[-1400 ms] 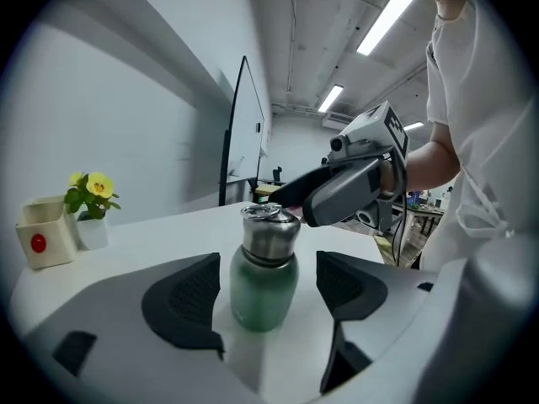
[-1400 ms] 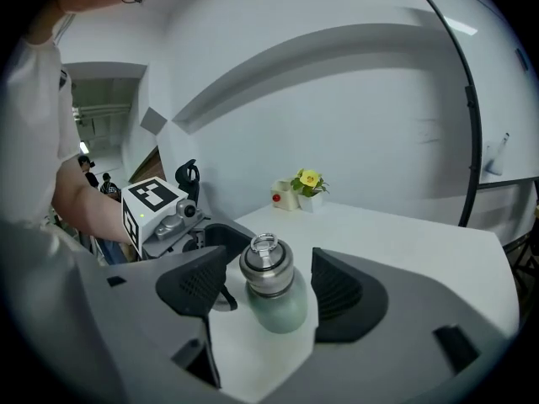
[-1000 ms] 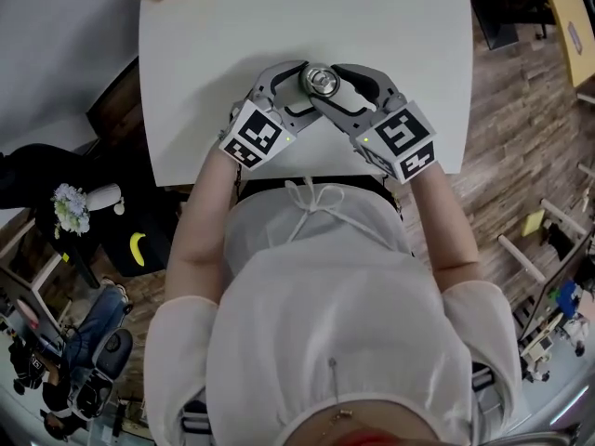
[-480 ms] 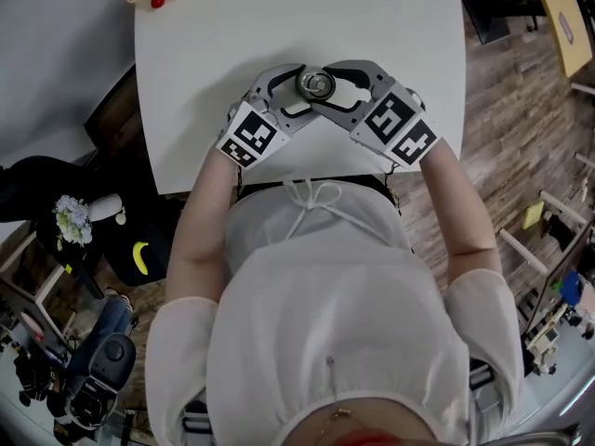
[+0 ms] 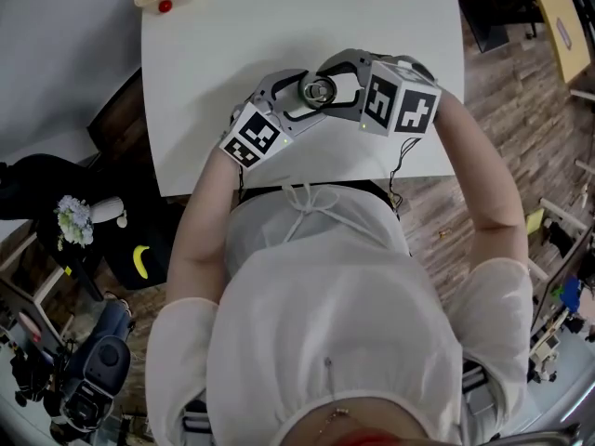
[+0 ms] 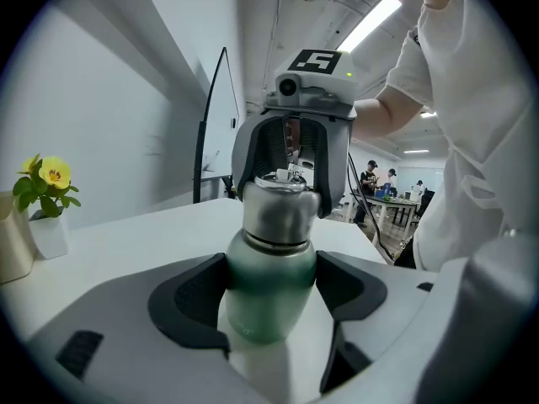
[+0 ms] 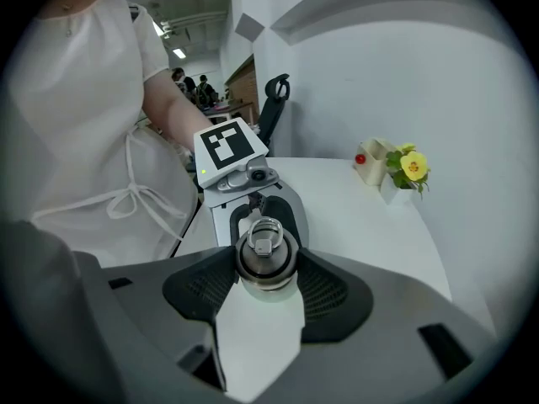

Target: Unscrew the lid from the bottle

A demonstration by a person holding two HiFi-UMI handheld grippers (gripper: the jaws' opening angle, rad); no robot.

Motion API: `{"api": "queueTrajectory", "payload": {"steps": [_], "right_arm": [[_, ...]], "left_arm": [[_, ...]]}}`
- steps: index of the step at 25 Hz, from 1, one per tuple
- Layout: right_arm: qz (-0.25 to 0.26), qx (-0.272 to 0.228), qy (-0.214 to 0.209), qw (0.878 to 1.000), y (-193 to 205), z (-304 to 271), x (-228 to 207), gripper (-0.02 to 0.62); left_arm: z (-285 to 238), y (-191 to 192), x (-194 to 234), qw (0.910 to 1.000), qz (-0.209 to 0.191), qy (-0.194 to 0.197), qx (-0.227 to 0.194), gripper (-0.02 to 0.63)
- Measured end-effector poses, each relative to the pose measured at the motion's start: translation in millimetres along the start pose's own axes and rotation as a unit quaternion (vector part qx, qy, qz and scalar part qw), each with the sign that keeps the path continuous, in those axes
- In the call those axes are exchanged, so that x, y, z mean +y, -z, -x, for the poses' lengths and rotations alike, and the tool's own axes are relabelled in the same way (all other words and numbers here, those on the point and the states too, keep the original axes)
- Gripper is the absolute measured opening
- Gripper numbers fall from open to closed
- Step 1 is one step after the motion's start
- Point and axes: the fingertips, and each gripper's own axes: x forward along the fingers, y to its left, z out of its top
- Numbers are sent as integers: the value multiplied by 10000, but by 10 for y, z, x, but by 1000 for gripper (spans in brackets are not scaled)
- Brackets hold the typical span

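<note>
1. Your left gripper [image 6: 269, 305]: jaws clamped on the green body of the bottle [image 6: 268, 263], which stands upright on the white table [image 5: 232, 45] near its front edge.
2. Steel lid [image 7: 265, 251]: seated on the bottle's neck.
3. Your right gripper [image 7: 263, 280]: jaws pinching that lid from above.

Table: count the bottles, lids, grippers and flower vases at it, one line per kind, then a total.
Bottle: 1
Lid: 1
Grippers: 2 (left gripper, right gripper)
Flower vase: 1
Total: 5
</note>
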Motion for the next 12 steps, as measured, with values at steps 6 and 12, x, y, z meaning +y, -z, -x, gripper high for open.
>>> {"api": "queueTrajectory", "payload": {"steps": [6, 12], "right_arm": [[93, 63, -96, 9999, 3, 1, 2, 245], [-1075, 239, 593, 9922, 36, 145, -29, 278]], "left_arm": [[2, 6, -9, 10000, 22, 6, -18, 351], [4, -1, -6, 10000, 6, 14, -45, 351]]}}
